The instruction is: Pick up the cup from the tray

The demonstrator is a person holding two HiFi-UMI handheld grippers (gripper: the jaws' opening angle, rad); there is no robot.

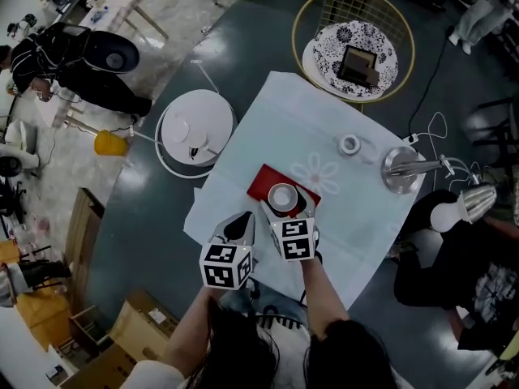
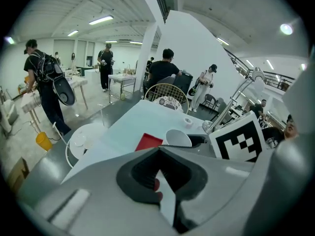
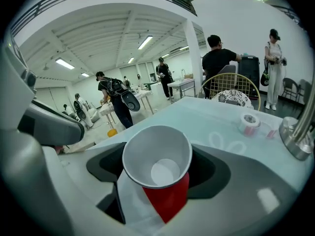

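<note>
While the white cup stands upright and empty on the red tray, at the tray's near end, the right gripper has its jaws apart with one on each side of the cup. In the right gripper view the dark pad faces show on both sides of the rim, and the pads are not seen pressing on it. Red of the tray shows under the cup, so it is not lifted. The left gripper sits just beside the right one, on its left, over the white tablecloth by the tray's near corner. Its jaws are together at the tips, with only a thin slit of cloth and red showing through, and nothing is between them. Both grippers point down and away from the person. A tape roll lies farther back on the cloth, well apart from the tray. A silver lamp base stands at the cloth's right edge. Beyond the table is a gold wire chair with a patterned cushion. A round white side table stands to the left on the floor. A person with a backpack stands at far left.
</note>
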